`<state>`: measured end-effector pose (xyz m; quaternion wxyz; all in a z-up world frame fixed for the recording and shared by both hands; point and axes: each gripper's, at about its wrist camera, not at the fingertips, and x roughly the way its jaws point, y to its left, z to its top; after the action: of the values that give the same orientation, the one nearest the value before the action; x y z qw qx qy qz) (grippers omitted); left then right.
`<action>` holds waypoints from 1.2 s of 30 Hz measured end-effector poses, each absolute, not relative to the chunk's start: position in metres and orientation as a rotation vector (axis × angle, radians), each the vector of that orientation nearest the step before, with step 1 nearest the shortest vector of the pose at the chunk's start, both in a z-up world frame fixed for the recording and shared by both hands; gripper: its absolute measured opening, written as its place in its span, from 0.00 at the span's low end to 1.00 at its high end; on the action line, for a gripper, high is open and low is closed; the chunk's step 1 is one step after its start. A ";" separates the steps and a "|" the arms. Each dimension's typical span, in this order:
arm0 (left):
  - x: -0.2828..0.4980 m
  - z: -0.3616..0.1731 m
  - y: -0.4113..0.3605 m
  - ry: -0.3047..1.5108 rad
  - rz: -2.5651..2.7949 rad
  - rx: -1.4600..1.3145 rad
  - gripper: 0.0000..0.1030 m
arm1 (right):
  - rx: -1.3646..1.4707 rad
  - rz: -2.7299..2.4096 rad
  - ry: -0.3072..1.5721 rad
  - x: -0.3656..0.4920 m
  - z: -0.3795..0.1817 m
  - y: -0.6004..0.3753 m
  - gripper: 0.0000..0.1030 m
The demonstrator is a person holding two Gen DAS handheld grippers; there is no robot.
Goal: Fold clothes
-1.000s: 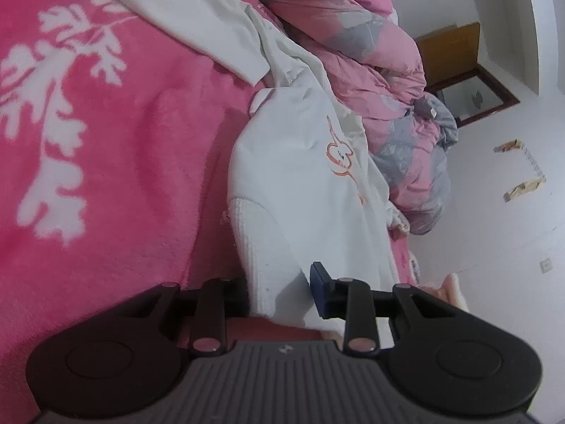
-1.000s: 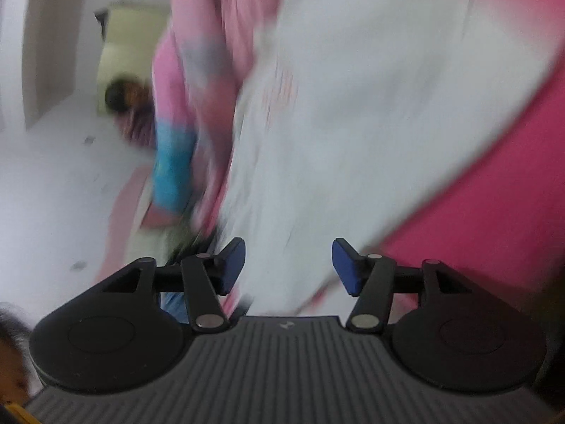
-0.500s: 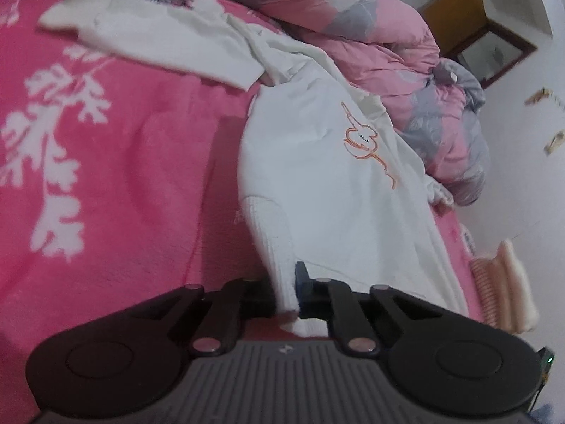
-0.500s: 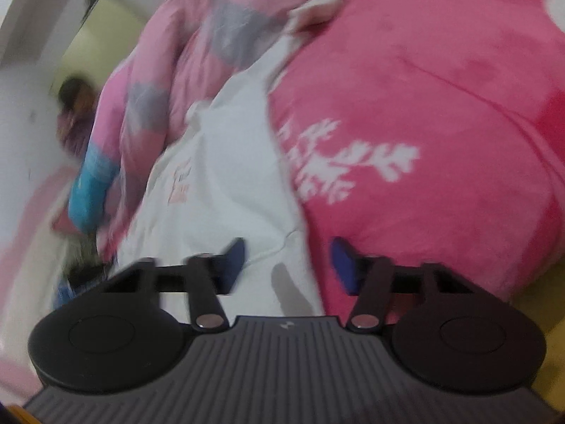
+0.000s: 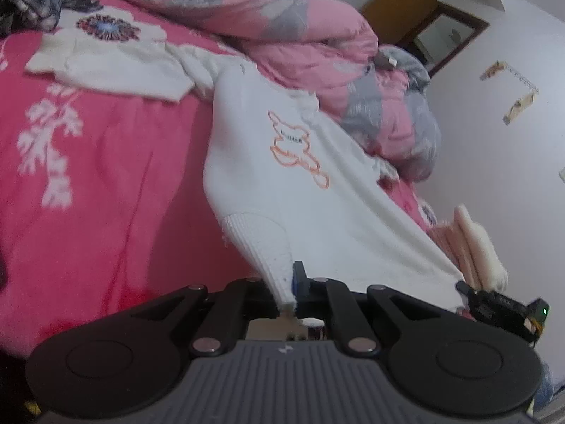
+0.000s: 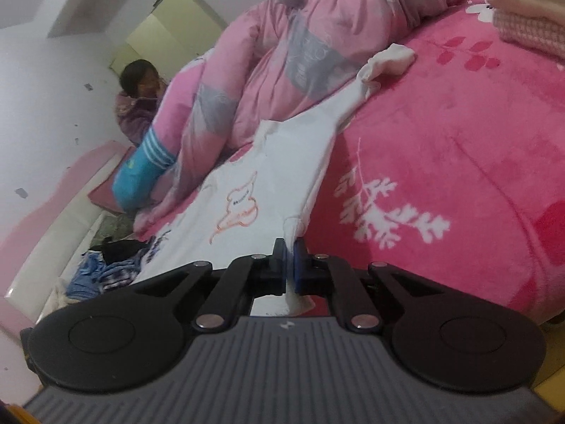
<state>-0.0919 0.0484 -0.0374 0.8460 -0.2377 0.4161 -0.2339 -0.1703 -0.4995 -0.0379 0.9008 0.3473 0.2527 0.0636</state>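
Pinching opposite hem corners, the left gripper [image 5: 289, 288] and right gripper [image 6: 289, 265] each have fingers clamped on the white sweater [image 5: 300, 183], which stretches away from both fingertips across the pink blanket [image 5: 106, 183], probably to hold it taut for folding.

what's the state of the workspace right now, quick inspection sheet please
surface: pink blanket with white leaf print covers the bed.
job's things: white sweater with orange outline drawing lies spread; second white top with a dark flower print lies beyond it.
clutter: pink and grey duvet bunched along the far side; dark clothes heap beyond the bed.
grippers: left gripper shut on the sweater's ribbed hem corner; right gripper shut on its other edge.
cables: nothing seen.
surroundings: white wall; a person sits behind the duvet.
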 end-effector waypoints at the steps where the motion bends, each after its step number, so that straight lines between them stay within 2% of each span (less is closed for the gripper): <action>1: -0.096 -0.042 0.047 0.892 -0.490 -0.496 0.06 | 0.718 0.123 0.531 -0.174 -0.040 -0.503 0.02; 6: -0.095 -0.071 0.042 0.961 -0.473 -0.475 0.06 | 0.725 0.049 0.592 -0.178 -0.059 -0.514 0.02; 9: -0.093 -0.076 0.040 0.964 -0.481 -0.430 0.09 | 0.701 0.005 0.603 -0.180 -0.057 -0.515 0.06; 14: -0.097 -0.076 0.051 0.934 -0.504 -0.446 0.47 | 0.660 -0.067 0.620 -0.183 -0.054 -0.517 0.18; 16: -0.100 -0.074 0.057 0.914 -0.511 -0.467 0.54 | 0.644 -0.096 0.627 -0.184 -0.053 -0.518 0.22; 21: -0.104 -0.065 0.074 0.846 -0.498 -0.492 0.54 | 0.546 -0.007 0.602 -0.153 -0.016 -0.482 0.26; 26: -0.103 -0.056 0.075 0.732 -0.470 -0.385 0.54 | 0.319 0.288 0.600 -0.071 0.024 -0.392 0.31; 27: -0.099 -0.058 0.073 0.726 -0.470 -0.371 0.54 | 0.257 0.362 0.598 -0.052 0.028 -0.372 0.34; 28: -0.096 -0.061 0.071 0.719 -0.474 -0.362 0.54 | 0.197 0.411 0.604 -0.031 0.028 -0.350 0.42; 30: -0.093 -0.067 0.068 0.704 -0.489 -0.358 0.53 | 0.083 0.459 0.631 0.012 0.021 -0.299 0.50; 33: -0.090 -0.076 0.069 0.687 -0.521 -0.381 0.53 | -0.089 0.530 0.667 0.075 0.011 -0.222 0.55; 36: -0.087 -0.085 0.073 0.667 -0.553 -0.427 0.53 | -0.262 0.599 0.700 0.138 0.002 -0.145 0.55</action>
<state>-0.0867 0.0728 -0.0846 0.8856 -0.2053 0.3206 -0.2658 0.1378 -0.1454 0.0017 0.8875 -0.1263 0.3369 0.2880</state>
